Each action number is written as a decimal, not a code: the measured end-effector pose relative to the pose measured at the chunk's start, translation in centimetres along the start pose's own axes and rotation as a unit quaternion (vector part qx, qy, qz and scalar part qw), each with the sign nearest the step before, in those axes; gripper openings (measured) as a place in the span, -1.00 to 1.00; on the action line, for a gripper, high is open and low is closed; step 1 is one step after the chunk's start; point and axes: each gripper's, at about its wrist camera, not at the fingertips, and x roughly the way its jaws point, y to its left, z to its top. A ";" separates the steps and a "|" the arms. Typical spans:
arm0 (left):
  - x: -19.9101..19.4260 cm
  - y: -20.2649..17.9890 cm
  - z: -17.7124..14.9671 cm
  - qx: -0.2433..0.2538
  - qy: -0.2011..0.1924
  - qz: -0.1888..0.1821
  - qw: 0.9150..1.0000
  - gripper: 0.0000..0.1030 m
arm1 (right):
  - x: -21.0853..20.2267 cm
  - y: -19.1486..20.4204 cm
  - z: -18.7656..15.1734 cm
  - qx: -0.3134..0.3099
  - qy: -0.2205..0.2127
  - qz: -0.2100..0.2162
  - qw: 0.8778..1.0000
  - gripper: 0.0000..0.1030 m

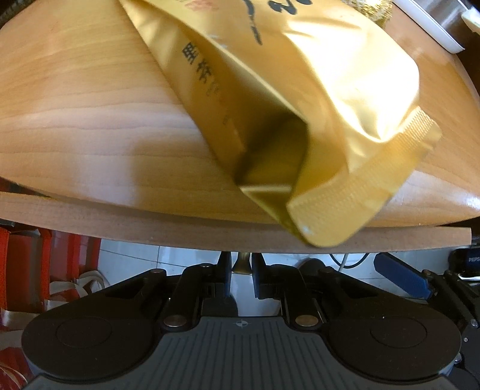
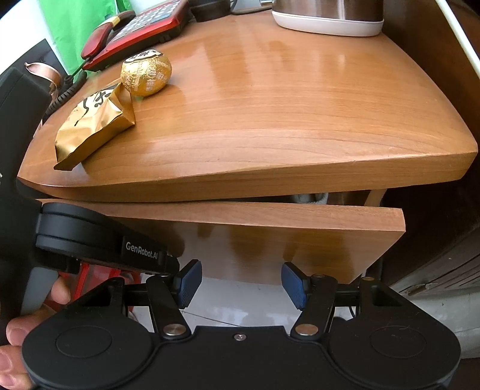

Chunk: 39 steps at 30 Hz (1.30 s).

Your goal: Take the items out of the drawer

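Note:
A gold foil pouch (image 1: 270, 105) with dark characters lies on the wooden tabletop (image 1: 75, 120), one corner over the front edge. My left gripper (image 1: 241, 264) sits just below that edge, its fingers close together with a small gold piece between them. In the right wrist view the pouch (image 2: 90, 129) lies at the table's left, next to a gold foil ball (image 2: 146, 73). The drawer (image 2: 270, 228) under the tabletop is pulled out a little. My right gripper (image 2: 240, 285) is open and empty in front of the drawer face. The left gripper's body (image 2: 99, 240) shows at the drawer's left.
A red telephone (image 2: 135, 33) with a coiled cord sits at the table's back left. A steel kettle on a white base (image 2: 327, 15) stands at the back. Red items (image 1: 45, 264) and a white tiled floor lie below the table.

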 end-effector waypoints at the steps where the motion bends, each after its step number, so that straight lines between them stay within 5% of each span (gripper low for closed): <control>1: -0.1 -0.1 -0.4 0.003 -0.002 0.001 1.000 -0.73 | 0.0 0.0 0.0 -0.002 -0.001 0.000 1.000 0.11; 24: -4.0 0.9 -3.4 0.020 -0.017 -0.002 1.000 -0.58 | -3.7 0.8 -2.8 -0.019 -0.005 -0.022 1.000 0.14; 32: -5.8 1.3 -6.9 0.026 -0.037 0.005 0.999 -0.48 | -5.8 2.0 -4.6 -0.021 -0.011 -0.026 0.999 0.15; 39: -9.5 2.1 -1.7 0.030 -0.058 0.010 0.998 -0.48 | -7.2 4.1 -5.8 -0.019 -0.022 -0.027 0.999 0.18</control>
